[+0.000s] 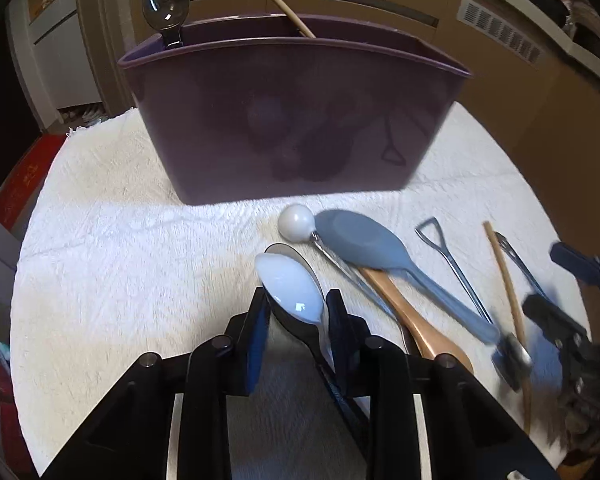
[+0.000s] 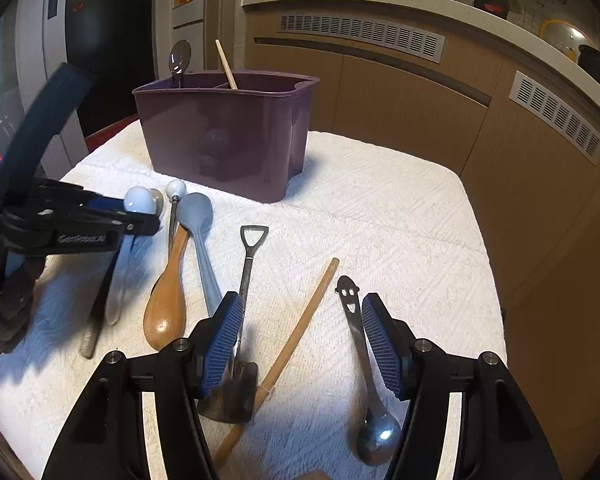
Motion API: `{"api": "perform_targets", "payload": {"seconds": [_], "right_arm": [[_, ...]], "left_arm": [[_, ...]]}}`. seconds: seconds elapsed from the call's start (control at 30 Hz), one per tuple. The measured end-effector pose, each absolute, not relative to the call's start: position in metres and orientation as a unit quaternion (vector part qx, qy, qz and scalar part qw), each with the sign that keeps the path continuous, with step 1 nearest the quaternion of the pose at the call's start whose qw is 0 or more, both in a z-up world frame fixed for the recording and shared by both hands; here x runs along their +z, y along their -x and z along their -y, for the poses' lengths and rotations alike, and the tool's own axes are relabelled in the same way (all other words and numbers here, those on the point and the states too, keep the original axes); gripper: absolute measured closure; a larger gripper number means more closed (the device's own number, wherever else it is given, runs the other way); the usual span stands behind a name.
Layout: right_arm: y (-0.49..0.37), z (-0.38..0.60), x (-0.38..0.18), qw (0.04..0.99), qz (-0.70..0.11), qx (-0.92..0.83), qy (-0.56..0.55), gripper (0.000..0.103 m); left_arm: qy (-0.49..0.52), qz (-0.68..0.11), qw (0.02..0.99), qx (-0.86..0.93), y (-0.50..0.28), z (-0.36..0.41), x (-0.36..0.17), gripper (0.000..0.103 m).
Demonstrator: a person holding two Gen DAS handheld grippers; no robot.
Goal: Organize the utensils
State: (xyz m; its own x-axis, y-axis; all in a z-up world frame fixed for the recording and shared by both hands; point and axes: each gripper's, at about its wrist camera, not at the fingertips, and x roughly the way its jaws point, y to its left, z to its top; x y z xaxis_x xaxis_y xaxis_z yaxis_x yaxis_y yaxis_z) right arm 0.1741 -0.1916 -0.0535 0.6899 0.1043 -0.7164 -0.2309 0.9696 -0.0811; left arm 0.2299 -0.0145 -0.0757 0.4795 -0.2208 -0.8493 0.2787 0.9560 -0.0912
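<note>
The left gripper had its jaws drawn in around the white spoon, whose bowl pointed toward the purple caddy and whose handle ran back between them; whether the pads truly pressed on it was hard to tell. The right gripper hung over the bench with jaws apart, the wooden chopstick lying lengthwise between them.
</note>
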Motion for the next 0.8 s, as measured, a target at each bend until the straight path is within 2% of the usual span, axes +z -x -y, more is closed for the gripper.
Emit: {"api": "perform_targets", "payload": {"seconds": [0.27, 0.47, 0.53, 0.6, 0.8], "right_arm": [[-0.184, 0.162, -0.040, 0.907, -0.389, 0.123, 0.103, 0.040], [-0.195, 0.125, -0.039, 0.896, -0.401, 0.144, 0.123, 0.040], [-0.197, 0.113, -0.042, 0.892, -0.404, 0.154, 0.134, 0.040], [-0.203, 0.103, -0.044, 0.888, -0.407, 0.164, 0.140, 0.040], [-0.250, 0.100, -0.052, 0.873, -0.442, 0.180, 0.106, 0.040]], "left_arm": [[0.004, -0.495, 0.841, -0.219, -0.189, -0.019, -0.070, 0.080], [-0.018, -0.483, 0.851, -0.207, -0.178, -0.030, -0.073, 0.079], [-0.005, -0.482, 0.851, -0.208, -0.177, -0.039, -0.071, 0.070], [0.001, -0.479, 0.854, -0.203, -0.177, -0.048, -0.069, 0.054], [0.024, -0.477, 0.857, -0.192, -0.163, -0.068, -0.062, 0.048]]}}
